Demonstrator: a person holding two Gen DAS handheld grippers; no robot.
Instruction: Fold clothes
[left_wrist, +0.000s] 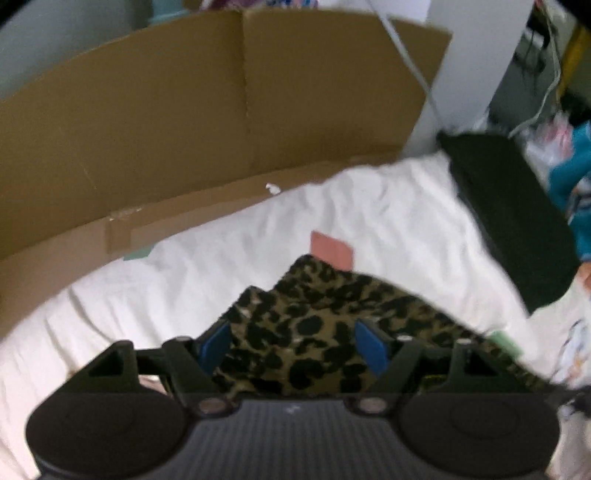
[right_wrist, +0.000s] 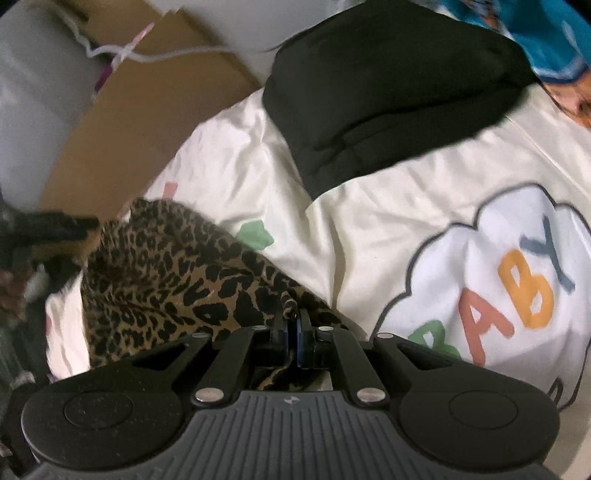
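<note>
Leopard-print garment (right_wrist: 166, 273) lies crumpled on white bed cover (left_wrist: 388, 206); right tongs (right_wrist: 291, 328) clenched on a fold at its edge, left tongs (left_wrist: 295, 347) released w/ jaws wide, cloth spread beneath them.

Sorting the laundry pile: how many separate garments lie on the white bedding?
2. The leopard-print garment lies near the tongs, pinched by the right tongs. The folded black garment sits farther back. Others may be out of frame.
</note>
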